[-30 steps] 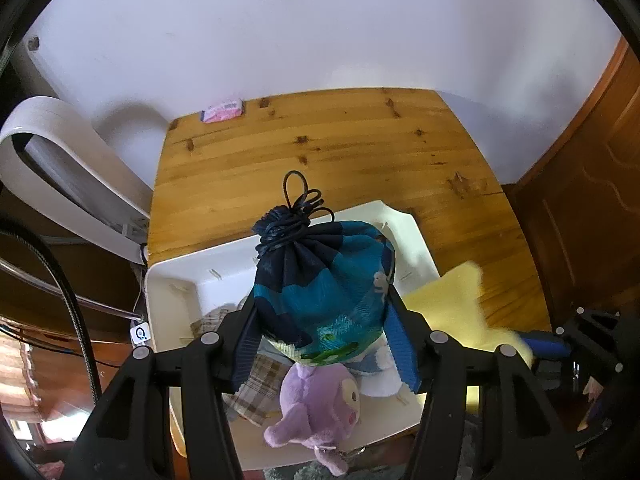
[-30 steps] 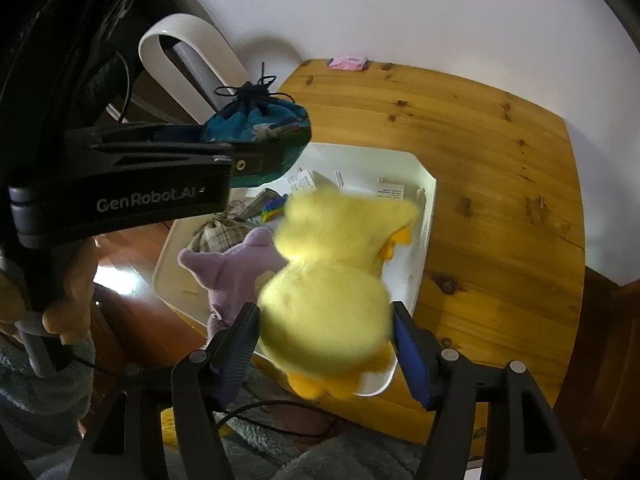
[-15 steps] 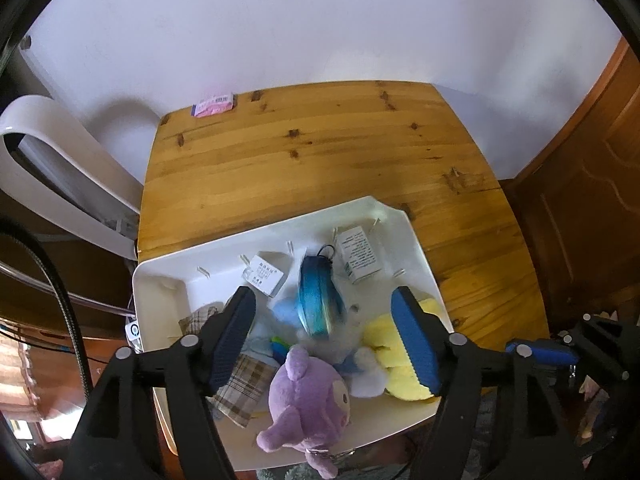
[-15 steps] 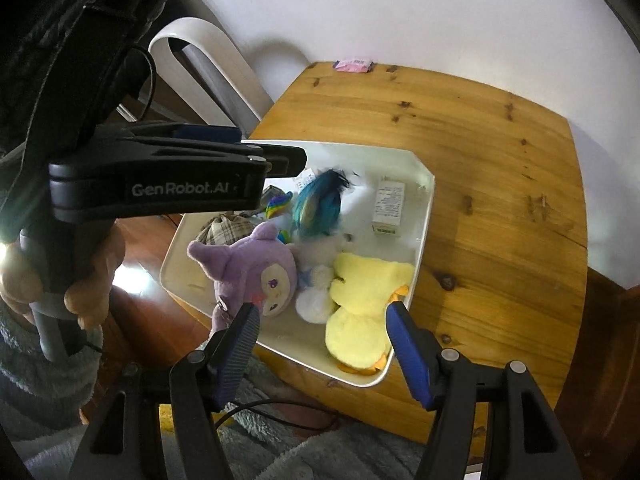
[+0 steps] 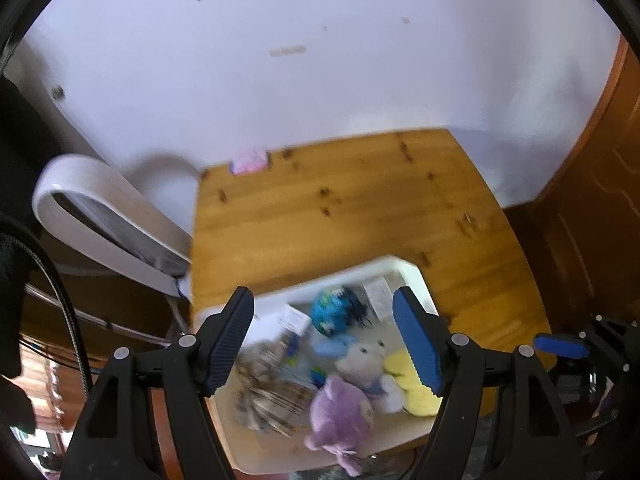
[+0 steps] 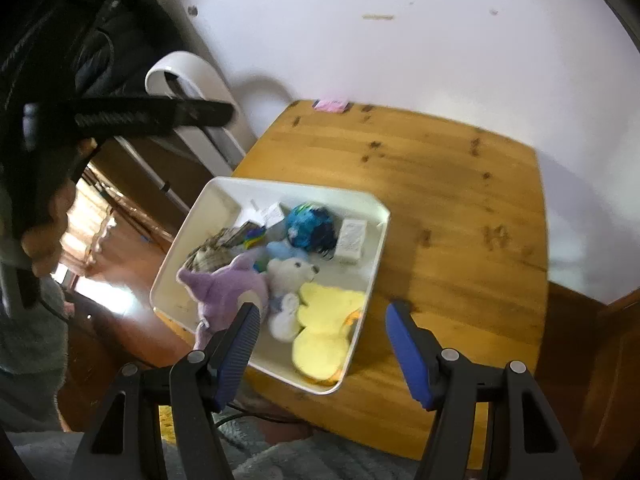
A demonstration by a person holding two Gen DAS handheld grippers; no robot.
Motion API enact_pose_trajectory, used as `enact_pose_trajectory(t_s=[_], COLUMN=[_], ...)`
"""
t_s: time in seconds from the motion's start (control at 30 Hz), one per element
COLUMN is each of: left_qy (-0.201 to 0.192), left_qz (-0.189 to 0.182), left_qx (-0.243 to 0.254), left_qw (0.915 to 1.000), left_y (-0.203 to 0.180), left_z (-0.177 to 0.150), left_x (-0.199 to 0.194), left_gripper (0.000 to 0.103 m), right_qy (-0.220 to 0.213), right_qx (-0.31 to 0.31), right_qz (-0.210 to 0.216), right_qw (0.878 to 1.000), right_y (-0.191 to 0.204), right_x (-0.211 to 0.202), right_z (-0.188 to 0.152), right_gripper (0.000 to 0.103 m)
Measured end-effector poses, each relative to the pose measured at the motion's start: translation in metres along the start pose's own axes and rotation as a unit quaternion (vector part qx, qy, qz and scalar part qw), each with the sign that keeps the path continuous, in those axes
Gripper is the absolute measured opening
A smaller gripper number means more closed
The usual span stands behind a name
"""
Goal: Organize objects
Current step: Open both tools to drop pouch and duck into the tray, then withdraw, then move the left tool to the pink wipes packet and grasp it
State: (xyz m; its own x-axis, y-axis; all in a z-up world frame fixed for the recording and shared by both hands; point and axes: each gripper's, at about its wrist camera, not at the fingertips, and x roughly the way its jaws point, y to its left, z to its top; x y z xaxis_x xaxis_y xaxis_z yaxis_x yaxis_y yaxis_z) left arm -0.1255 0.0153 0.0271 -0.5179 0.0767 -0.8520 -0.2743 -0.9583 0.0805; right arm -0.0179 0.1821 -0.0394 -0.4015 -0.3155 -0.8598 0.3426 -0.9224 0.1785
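Fingers [image 5: 416,340] of the left gripper [image 5: 324,336] and right gripper [image 6: 320,344] stand apart, holding nothing; the tray [image 6: 208,200] of toys [image 6: 228,288] lies just beyond both pairs, on the desk [image 6: 460,208]

One tray [image 6: 382,216]; three plush toys [image 6: 228,292]; one blue pouch [image 6: 310,226]; two small boxes [image 6: 352,236].

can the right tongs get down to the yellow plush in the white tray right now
Probably yes. The right tongs are open and empty above the yellow plush, which lies uncovered at the near corner of the white tray; only the white bear touches its side.
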Motion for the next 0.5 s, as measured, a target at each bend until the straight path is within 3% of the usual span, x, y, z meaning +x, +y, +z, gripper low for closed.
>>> enact_pose_trajectory(t_s=[0.3,0.5], left_qy=[-0.054,-0.065], left_qz=[0.063,0.067], left_qx=[0.001,-0.008], left_qw=[0.9966,0.9956], left_y=[0.025,0.041], left_z=[0.044,0.077], left_x=[-0.031,-0.018], left_gripper=[0.076,0.077], right_qy=[-0.056,-0.099], right_qx=[0.011,0.025], right_qz=[-0.042,-0.074], right_qw=[0.998,0.992], right_y=[-0.032,-0.057], right_x=[-0.035,-0.057], right_z=[0.018,0.038], right_gripper=[0.066,0.068])
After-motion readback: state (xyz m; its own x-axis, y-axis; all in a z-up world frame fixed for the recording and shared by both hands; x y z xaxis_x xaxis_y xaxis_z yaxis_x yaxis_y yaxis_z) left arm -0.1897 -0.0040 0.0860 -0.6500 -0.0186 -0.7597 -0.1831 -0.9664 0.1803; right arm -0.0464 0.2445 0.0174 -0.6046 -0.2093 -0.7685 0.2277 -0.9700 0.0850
